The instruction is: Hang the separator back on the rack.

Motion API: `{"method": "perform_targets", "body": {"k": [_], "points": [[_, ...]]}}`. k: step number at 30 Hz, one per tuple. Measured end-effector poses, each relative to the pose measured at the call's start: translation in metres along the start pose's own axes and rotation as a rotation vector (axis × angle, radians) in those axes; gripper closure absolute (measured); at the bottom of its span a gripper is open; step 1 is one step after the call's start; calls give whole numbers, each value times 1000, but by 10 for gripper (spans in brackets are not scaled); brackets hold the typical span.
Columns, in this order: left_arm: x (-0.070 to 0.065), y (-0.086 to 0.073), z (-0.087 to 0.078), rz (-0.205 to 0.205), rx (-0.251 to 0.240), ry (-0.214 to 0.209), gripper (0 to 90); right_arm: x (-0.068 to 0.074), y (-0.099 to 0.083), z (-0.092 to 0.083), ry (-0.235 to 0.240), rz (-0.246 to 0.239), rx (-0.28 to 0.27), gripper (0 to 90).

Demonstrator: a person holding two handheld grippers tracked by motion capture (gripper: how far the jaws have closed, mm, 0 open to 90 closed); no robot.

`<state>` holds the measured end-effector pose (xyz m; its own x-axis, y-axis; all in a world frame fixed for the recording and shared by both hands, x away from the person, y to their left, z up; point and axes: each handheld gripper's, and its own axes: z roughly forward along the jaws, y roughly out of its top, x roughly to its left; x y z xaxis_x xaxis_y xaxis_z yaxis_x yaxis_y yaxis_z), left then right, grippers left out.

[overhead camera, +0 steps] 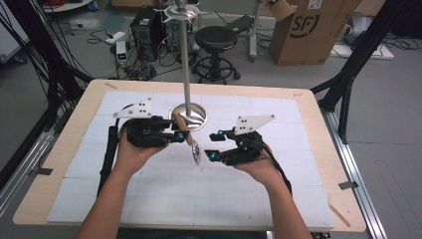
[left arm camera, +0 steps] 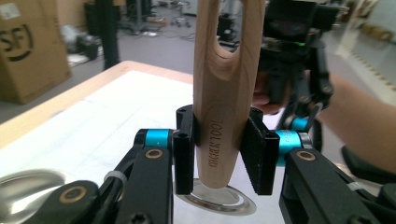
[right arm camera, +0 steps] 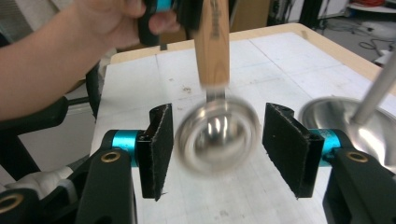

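From above, the high view looks down on the table (overhead camera: 308, 149), while each gripper view peers closely along its own jaws, both meeting at the wooden-handled ladle (left arm camera: 223, 116).

Grey floor, black stool (overhead camera: 215, 39), cardboard box (overhead camera: 313, 30), computer tower (overhead camera: 148, 31), tangled cables, black frame struts.

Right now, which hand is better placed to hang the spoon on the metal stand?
Left. The left gripper is clamped on the spoon by its wooden handle, beside the stand. The right gripper is open around the bowl, pads off it.
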<state>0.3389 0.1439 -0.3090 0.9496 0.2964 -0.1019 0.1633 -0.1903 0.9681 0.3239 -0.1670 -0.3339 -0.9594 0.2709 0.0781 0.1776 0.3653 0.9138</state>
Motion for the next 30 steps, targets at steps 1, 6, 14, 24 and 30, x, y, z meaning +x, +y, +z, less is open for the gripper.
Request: {"method": "perform_targets", "body": {"k": [1,6,14,24,30], "points": [[3,1,-4,-3,-1,11,680,-1,-4,-6,-16,-5,-4,420],[15,10,-21,-18,16,43,680,0,-16,-22,-61,13,-31,396],[28,26,-44,-8,21,99,680,-1,-37,-37,-116,44,-30,349],[54,52,-54,-14,61,130,679,-5,-42,-38,-129,56,-31,336],[64,76,-51,11,102,145,679,-6,-43,-38,-131,59,-29,334]]}}
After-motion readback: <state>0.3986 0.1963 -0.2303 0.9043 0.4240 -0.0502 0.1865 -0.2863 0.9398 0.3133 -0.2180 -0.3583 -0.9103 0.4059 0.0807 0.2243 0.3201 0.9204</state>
